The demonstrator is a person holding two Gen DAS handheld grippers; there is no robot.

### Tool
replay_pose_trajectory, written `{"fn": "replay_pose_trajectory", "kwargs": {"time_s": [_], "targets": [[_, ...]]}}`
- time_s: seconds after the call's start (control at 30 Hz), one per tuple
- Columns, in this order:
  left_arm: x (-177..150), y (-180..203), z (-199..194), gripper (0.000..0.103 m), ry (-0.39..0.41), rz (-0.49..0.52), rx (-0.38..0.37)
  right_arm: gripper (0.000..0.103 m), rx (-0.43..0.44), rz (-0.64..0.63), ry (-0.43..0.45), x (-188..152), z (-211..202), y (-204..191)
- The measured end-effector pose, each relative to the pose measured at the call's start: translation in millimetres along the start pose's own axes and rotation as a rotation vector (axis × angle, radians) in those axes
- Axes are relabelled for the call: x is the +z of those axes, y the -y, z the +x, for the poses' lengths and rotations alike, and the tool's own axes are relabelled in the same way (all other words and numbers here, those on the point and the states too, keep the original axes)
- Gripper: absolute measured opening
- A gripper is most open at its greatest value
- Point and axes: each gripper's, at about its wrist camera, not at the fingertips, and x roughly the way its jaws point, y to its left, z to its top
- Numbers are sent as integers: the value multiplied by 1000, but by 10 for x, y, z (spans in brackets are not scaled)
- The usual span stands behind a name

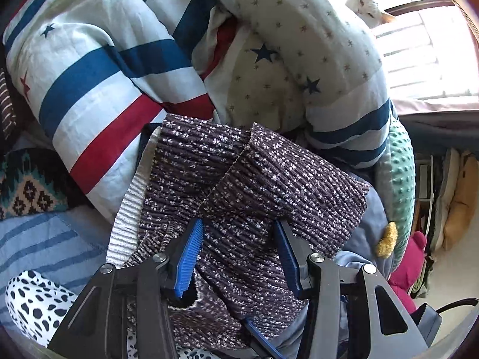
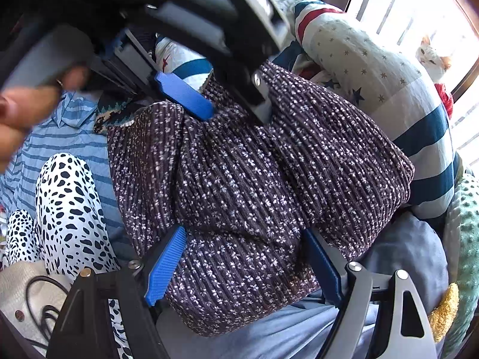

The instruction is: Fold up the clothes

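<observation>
Left gripper [image 1: 236, 257]: spread, over dark flecked knit [image 1: 239, 179].
Right gripper [image 2: 248, 266]: spread wide, straddled knit's near edge.
Cat [image 1: 366, 6]: beyond knit, at window.

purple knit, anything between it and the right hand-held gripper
Nothing visible does. The right hand-held gripper is open directly over the purple knit, its pads straddling the folded cloth. The left hand-held gripper sits at the knit's far edge.

A home bedroom: a rumpled stars-and-stripes duvet [image 1: 98, 89] and loose clothes cover the bed, a white-and-ginger cat [image 1: 369, 4] sits by the bright barred window [image 1: 419, 56], and soft cushions [image 1: 458, 197] are stacked alongside.
</observation>
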Motion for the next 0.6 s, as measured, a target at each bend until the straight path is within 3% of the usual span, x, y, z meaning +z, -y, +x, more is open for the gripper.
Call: {"fn": "replay_pose_trajectory", "kwargs": {"time_s": [0.13,0.27,0.37,0.53,0.6], "targets": [[-15,-56,174,51,1,47,12,83,-3,19,-11,-7,102,35],[-141,16,289,51,73,75,44,83,29,65,-3,-108,218,137],[-167,-27,201,51,109,89,-2,83,26,72,19,-131,191,163],[-361,-371,-360,51,221,19,-248,88,29,92,54,-74,-29,195],[-528,-408,-535,51,274,64,-241,89,40,106,49,-46,-128,223]]}}
